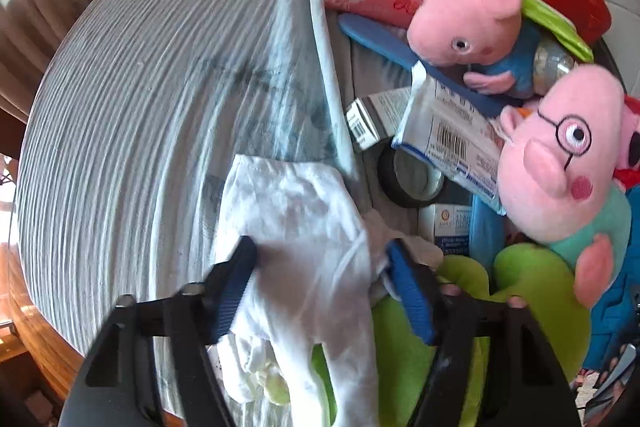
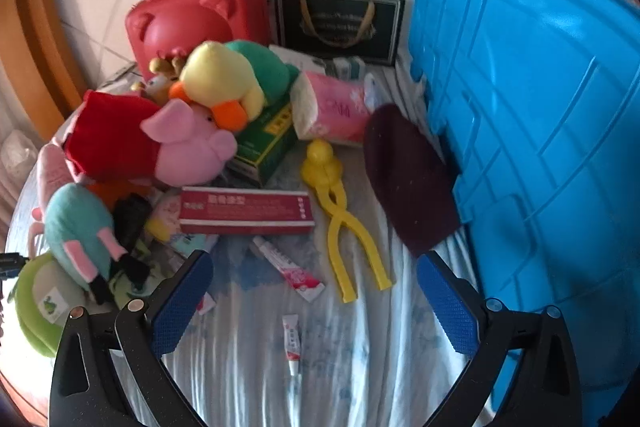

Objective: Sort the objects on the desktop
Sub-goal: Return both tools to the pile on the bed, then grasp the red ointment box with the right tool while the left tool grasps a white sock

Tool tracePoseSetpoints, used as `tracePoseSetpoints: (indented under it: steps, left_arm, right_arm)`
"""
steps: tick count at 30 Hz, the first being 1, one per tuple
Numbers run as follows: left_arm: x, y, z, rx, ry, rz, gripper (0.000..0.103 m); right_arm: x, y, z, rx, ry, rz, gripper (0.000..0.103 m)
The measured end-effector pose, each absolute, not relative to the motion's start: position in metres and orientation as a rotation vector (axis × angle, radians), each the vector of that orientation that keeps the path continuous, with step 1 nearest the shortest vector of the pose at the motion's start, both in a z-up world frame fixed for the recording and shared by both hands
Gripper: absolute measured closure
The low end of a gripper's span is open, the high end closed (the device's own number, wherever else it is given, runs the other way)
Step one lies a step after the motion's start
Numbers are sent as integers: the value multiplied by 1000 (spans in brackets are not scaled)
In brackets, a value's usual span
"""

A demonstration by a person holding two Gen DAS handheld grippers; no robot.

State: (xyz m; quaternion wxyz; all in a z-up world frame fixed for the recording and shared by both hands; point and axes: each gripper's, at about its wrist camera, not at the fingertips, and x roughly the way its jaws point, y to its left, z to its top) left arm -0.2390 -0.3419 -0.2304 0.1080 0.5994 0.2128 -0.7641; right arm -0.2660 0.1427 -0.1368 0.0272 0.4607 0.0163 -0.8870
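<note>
Your left gripper (image 1: 322, 283) has its jaws about a white cloth (image 1: 296, 227), roughly half-closed; pads look to be on the fabric, but whether it's truly pinched I can't tell. Your right gripper (image 2: 316, 307) stands wide open, nothing held; 2 small tubes (image 2: 288, 269) lie on the striped tablecloth (image 2: 360, 347) betw. its fingers.

Progress: early, I'd judge; most stuff is unsorted. Beyond the tubes: a yellow duck tongs (image 2: 340, 219), a red box (image 2: 246, 211), a dark mitten (image 2: 408, 183); further back a heap of plush toys (image 2: 188, 143), a tissue pack (image 2: 336, 111), a red case (image 2: 196, 15).

Room: the blue bin (image 2: 532, 131) sits tight on your right, touching the mitten; clutter crowds the left. Open cloth is mostly in the middle; on the left view the table's wooden edge (image 1: 36, 315) is near.
</note>
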Motion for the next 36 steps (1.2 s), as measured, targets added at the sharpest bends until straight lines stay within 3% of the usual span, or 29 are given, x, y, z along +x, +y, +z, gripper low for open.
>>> tracePoseSetpoints:
  steps: [2, 5, 9, 14, 18, 23, 25, 27, 28, 36]
  left_arm:
    - [-240, -339, -234, 1784, 600, -2245, 83]
    - [-239, -330, -233, 1758, 538, -2258, 91]
    - [-238, -307, -195, 1592, 355, -2352, 92]
    - [-239, -265, -135, 1357, 267, -2547, 95]
    - [-246, -248, -115, 1289, 220, -2601, 95]
    - [-263, -275, -139, 1440, 190, -2548, 95]
    - [-272, -287, -156, 1533, 188, -2484, 87]
    - [-277, -300, -177, 1654, 189, -2393, 54]
    - [-280, -301, -186, 1682, 196, -2374, 48]
    - [-290, -311, -256, 2040, 317, -2180, 45]
  right_arm:
    - [-275, 145, -146, 1457, 16, -2716, 0]
    - [-288, 145, -154, 1482, -25, -2688, 0]
    - [-302, 139, -161, 1489, -41, -2651, 0]
    - [-322, 127, -178, 1541, -40, -2581, 0]
    - [-339, 131, -195, 1657, -232, -2497, 0]
    - [-363, 133, -200, 1765, -444, -2448, 0]
    - [-372, 134, -204, 1809, -552, -2404, 0]
    - [-382, 134, -213, 1874, -669, -2351, 0]
    - [-386, 133, -217, 1901, -716, -2330, 0]
    - [-411, 117, -246, 2084, -846, -2270, 0]
